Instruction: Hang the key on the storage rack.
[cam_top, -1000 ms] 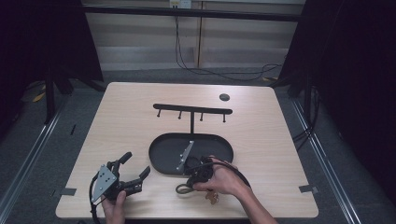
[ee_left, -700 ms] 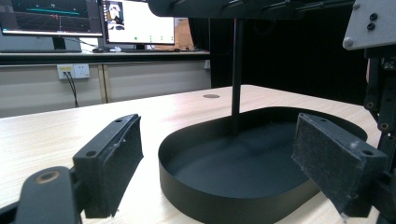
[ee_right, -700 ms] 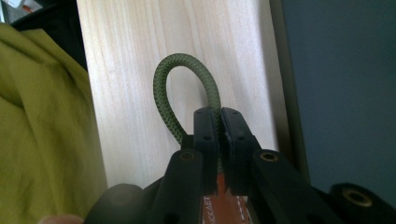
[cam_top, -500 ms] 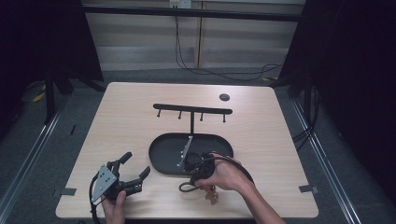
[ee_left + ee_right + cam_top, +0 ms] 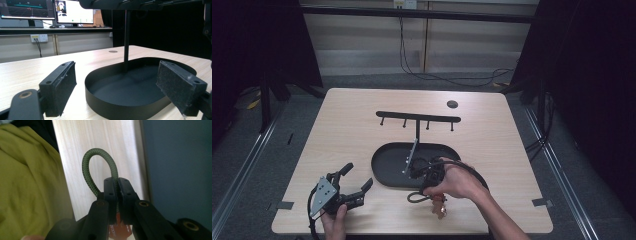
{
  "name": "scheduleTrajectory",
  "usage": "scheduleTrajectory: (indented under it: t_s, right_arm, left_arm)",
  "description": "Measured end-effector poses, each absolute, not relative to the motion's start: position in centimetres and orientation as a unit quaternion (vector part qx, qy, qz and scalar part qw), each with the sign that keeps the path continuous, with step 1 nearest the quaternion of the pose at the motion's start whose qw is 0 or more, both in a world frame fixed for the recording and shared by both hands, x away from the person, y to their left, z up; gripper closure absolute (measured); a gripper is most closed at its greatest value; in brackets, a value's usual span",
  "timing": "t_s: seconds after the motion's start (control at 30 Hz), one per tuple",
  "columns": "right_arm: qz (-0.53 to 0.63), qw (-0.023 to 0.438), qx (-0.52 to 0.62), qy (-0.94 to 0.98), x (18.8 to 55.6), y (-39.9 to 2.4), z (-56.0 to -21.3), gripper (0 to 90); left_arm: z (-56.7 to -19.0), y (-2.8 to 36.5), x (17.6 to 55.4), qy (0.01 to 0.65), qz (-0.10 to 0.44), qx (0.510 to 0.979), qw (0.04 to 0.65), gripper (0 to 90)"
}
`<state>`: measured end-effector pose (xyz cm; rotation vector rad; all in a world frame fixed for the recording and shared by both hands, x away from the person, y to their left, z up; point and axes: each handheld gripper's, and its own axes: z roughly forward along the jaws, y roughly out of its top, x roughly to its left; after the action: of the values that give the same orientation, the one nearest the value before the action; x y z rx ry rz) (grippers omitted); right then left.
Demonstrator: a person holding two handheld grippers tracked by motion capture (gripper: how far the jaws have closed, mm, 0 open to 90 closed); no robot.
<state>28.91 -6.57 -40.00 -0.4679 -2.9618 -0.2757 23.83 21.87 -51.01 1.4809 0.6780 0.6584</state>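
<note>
Now the right gripper (image 5: 117,185) is lifting a green braided cord loop (image 5: 87,170).
Its jaws are shut on the loop, risen slightly near the black oval tray (image 5: 384,172); hanging on the black hook rack (image 5: 418,116) seems next. Left gripper (image 5: 354,185) rests open.

We see the left gripper (image 5: 346,186) low at the table's (image 5: 337,130) near left corner, jaws spread wide over bare wood, just beside the black oval tray (image 5: 384,165) with its hook stand (image 5: 418,118). The right gripper (image 5: 430,176) hangs over the tray's near rim, gripped in the right hand (image 5: 457,182). Below that hand a small orange tag (image 5: 439,204) dangles near the table's front edge.
</note>
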Motion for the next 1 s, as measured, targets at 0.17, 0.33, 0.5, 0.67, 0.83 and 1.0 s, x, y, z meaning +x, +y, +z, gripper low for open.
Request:
scheduleTrajectory:
  t_s: [0.17,0.33,0.5,0.67,0.83,1.0]
  right_arm:
    - [-0.087,0.060,-0.154,-0.982,29.1,-6.8,-38.8,85.6]
    - [-0.078,0.060,-0.150,-0.984,29.4,-6.9,-37.5,85.5]
    - [-0.078,0.039,-0.159,-0.983,30.0,-7.3,-35.8,85.5]
    - [-0.085,0.021,-0.168,-0.982,30.6,-7.5,-34.9,85.5]
    - [-0.090,0.018,-0.168,-0.982,30.9,-7.7,-34.1,85.5]
    - [-0.099,0.014,-0.173,-0.980,31.0,-7.9,-33.5,85.5]
  left_arm:
    - [-51.0,21.9,23.8,0.297,0.288,0.649,0.639,15.7]
    - [-51.0,21.9,23.8,0.296,0.287,0.649,0.639,15.7]
    - [-51.0,21.8,23.8,0.296,0.287,0.648,0.641,15.7]
    - [-51.0,21.9,23.8,0.297,0.288,0.649,0.639,15.7]
    - [-51.0,21.9,23.8,0.295,0.287,0.649,0.639,15.7]
    - [-51.0,21.8,23.8,0.297,0.288,0.647,0.640,15.7]
